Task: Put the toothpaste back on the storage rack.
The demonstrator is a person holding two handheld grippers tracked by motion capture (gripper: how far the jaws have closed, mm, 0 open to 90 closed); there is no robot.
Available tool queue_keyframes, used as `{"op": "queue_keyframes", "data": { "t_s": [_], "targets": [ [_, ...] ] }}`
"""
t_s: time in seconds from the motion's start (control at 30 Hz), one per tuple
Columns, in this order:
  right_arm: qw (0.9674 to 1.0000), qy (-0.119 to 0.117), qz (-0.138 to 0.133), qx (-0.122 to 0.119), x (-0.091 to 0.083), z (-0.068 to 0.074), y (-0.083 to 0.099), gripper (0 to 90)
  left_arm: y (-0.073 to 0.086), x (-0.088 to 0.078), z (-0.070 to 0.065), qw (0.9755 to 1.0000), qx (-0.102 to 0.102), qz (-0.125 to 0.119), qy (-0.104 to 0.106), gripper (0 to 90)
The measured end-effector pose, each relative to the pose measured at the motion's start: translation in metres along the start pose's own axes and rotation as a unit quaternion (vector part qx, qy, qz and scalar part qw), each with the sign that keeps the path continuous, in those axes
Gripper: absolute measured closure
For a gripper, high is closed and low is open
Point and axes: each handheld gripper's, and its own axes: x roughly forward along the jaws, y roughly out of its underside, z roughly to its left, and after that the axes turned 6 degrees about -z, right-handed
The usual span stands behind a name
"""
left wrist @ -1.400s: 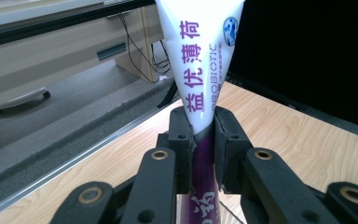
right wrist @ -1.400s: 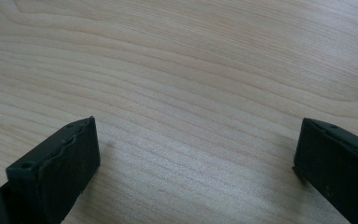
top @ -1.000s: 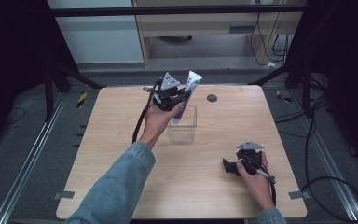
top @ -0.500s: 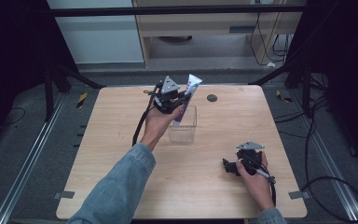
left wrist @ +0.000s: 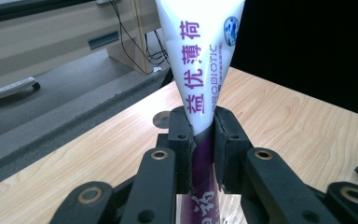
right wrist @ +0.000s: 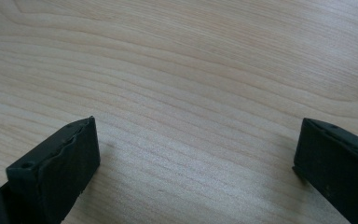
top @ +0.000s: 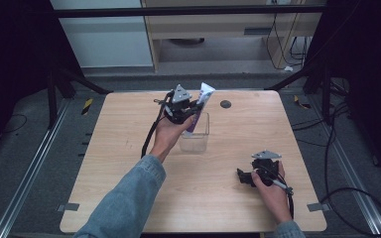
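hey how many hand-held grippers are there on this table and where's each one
2. The left hand-held gripper is at the far middle, above the clear container, clamped on a toothpaste tube. The right hand-held gripper rests near the table's front right, jaws apart.

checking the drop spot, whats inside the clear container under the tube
The lower, purple end of the toothpaste tube, clamped by the left gripper, reaches into the clear container. Nothing else shows through its walls; the hand covers its left side and part of the bottom.
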Motion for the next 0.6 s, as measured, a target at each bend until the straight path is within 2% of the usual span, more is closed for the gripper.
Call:
{"op": "queue_keyframes", "data": {
  "t_s": [0.6],
  "targets": [
    [1.0000, 0.001, -0.001, -0.002, 0.000, 0.000, 0.000, 0.3, 0.013, 0.005, 0.004, 0.9999, -0.006, 0.014, 0.000, 78.4]
  ]
}}
